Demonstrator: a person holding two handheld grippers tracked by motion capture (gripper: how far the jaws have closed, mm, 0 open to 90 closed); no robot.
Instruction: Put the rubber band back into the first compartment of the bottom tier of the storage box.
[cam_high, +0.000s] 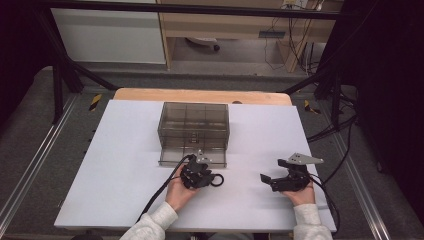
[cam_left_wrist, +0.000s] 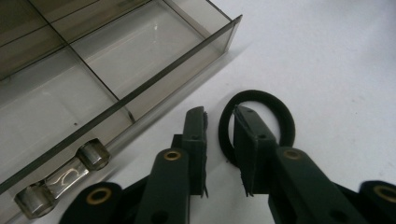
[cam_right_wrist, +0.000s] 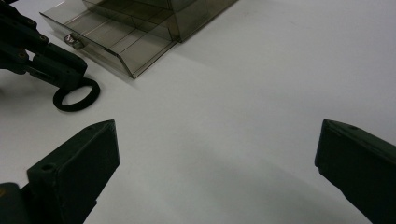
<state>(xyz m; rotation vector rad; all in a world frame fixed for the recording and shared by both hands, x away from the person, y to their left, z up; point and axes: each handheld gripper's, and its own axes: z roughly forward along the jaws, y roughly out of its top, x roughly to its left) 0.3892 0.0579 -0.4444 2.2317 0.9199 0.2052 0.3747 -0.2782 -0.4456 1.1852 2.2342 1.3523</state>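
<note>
Basically blk flat ring (cam_left_wrist: 285, 116), round, thin band.

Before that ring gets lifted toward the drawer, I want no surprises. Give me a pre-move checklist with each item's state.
1. Ring lies flat on the table: ok.
2. Left gripper straddles the ring's near band, one jaw outside, one inside the hole: ok.
3. Jaws pressing firmly on the band: cannot tell; a gap shows beside the outer jaw.
4. Drawer pulled out, compartments bare: ok.
5. Right gripper open and off to the side, away from the ring: ok.
6. Drawer handle close beside the left gripper, a possible snag: not ok.
</note>
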